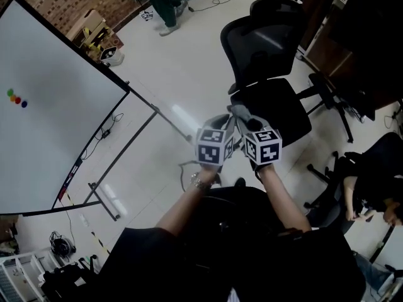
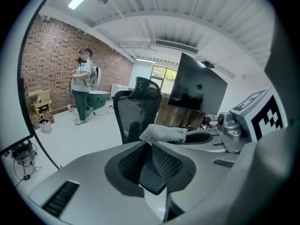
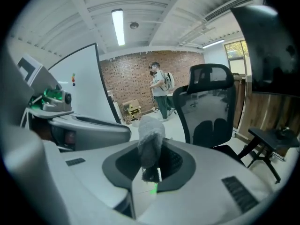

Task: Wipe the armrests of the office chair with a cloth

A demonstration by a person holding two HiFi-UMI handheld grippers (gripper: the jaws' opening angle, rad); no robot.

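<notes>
Presently we list one grey cloth (image 2: 164, 133), held up just in front of the office chair (image 1: 267, 74), near its seat's front edge. Left gripper (image 2: 149, 143) is clenched on one end and right gripper (image 3: 152, 161) grasps the other. A person (image 2: 83, 86) stands beyond the chair.

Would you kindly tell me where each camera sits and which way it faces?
Head view: on the head, looking down at the office chair; forearms, left gripper and right gripper show.
Left gripper view: on that gripper, facing the chair's back; jaws grip the cloth.
Right gripper view: on that gripper, facing chair and brick wall; jaws grip cloth.
Shared: cloth, chair.
</notes>
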